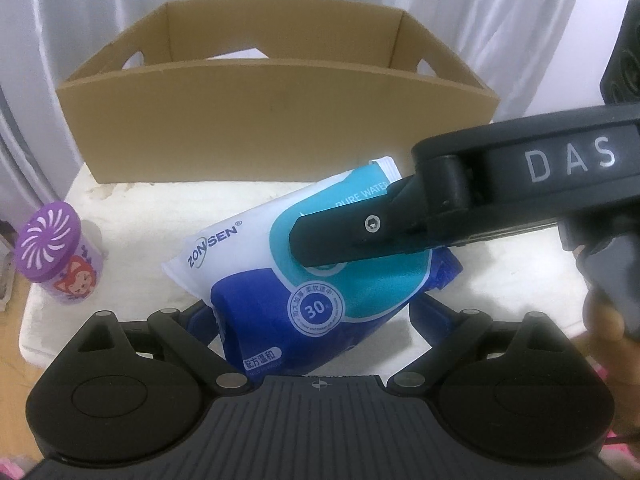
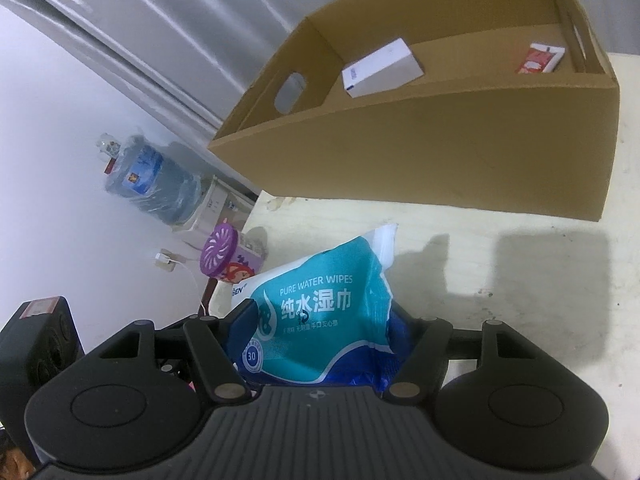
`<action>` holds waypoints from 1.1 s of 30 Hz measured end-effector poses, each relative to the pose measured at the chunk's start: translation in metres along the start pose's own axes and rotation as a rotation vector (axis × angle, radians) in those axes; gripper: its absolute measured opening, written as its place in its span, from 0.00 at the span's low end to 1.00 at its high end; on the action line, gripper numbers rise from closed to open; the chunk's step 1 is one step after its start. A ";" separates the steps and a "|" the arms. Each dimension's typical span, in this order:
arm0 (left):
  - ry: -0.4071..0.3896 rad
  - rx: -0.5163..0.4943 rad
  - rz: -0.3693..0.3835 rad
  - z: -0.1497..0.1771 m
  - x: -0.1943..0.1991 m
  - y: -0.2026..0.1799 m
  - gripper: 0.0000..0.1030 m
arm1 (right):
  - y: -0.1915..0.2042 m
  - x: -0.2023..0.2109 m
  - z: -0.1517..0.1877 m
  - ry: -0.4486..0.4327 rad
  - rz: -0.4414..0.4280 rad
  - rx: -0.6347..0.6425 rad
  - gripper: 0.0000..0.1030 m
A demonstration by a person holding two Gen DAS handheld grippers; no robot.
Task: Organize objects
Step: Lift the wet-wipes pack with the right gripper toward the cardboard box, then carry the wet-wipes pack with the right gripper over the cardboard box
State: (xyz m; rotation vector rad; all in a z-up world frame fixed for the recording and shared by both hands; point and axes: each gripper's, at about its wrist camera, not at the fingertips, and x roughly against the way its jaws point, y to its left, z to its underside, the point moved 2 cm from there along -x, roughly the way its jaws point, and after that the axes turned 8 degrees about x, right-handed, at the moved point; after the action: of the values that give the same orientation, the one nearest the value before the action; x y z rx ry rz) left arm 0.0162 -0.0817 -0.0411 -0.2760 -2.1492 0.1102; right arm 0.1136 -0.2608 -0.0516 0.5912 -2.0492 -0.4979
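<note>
A blue, teal and white pack of wet wipes [image 1: 280, 268] is held between both grippers just above the white table [image 1: 132, 208]. My left gripper [image 1: 316, 316] is shut on its near end. My right gripper [image 2: 320, 320] is shut on the same pack [image 2: 316, 316]; one of its black fingers [image 1: 352, 236] crosses the pack in the left wrist view. An open cardboard box [image 1: 276, 124] stands behind the pack. In the right wrist view the box [image 2: 440, 132] holds a white carton [image 2: 380, 66] and a red and white packet [image 2: 540, 58].
A purple-lidded canister [image 1: 60, 248] with a cartoon fox stands at the table's left edge; it also shows in the right wrist view [image 2: 230, 260]. Grey curtains hang behind the box. A water dispenser bottle [image 2: 148, 176] stands on the floor to the left.
</note>
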 end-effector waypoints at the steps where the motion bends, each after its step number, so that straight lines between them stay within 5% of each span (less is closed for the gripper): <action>1: -0.004 0.001 -0.001 0.002 0.005 0.004 0.93 | 0.002 0.001 0.000 -0.002 -0.001 0.004 0.68; 10: -0.031 0.002 -0.014 0.013 0.035 0.014 0.93 | 0.015 0.010 0.003 -0.017 -0.010 0.025 0.68; 33: -0.088 0.011 -0.046 0.006 0.033 0.007 0.93 | 0.042 0.021 0.007 -0.042 -0.034 0.078 0.68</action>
State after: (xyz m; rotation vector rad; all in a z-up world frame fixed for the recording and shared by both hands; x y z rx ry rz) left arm -0.0054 -0.0672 -0.0187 -0.2188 -2.2402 0.1088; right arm 0.0891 -0.2387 -0.0180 0.6678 -2.1093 -0.4556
